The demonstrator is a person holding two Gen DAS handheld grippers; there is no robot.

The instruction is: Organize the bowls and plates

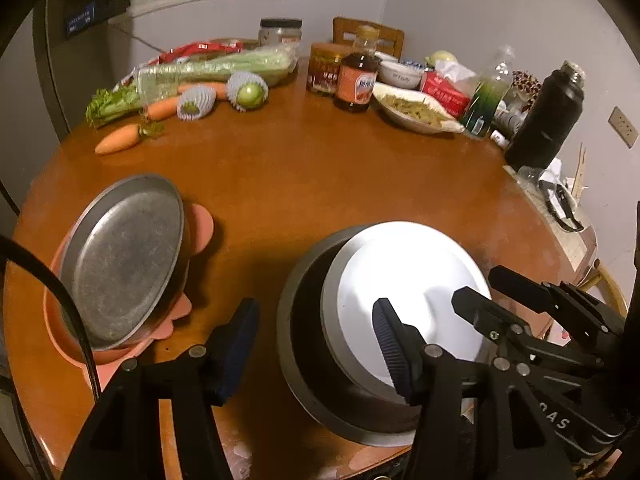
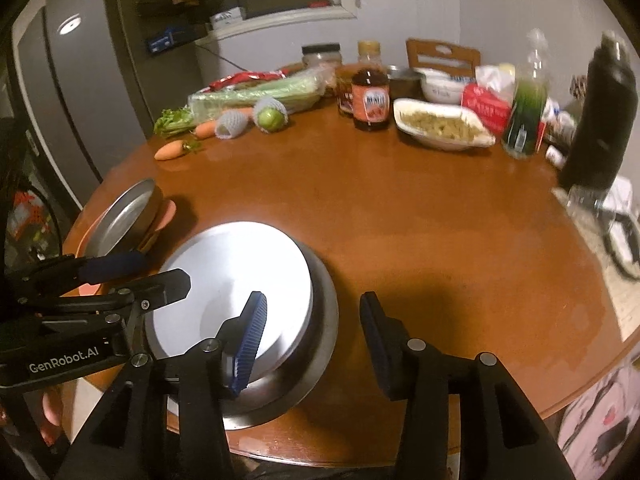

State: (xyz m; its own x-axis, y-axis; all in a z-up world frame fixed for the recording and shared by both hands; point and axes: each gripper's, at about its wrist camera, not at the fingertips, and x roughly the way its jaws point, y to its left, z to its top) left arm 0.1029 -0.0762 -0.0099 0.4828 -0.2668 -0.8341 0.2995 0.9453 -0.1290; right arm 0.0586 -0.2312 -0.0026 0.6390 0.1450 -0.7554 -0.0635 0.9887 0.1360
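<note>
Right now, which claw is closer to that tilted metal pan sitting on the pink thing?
Left. The left claw is between the metal pan and the white plate, jaws open. The right claw is on the plate's far side.

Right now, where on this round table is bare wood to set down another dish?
The widest bare patch is the round wooden table's middle, between the white plate in the grey metal bowl and the brown sauce bottle. The far edge is crowded with food; the tilted metal pan fills the near left.
</note>
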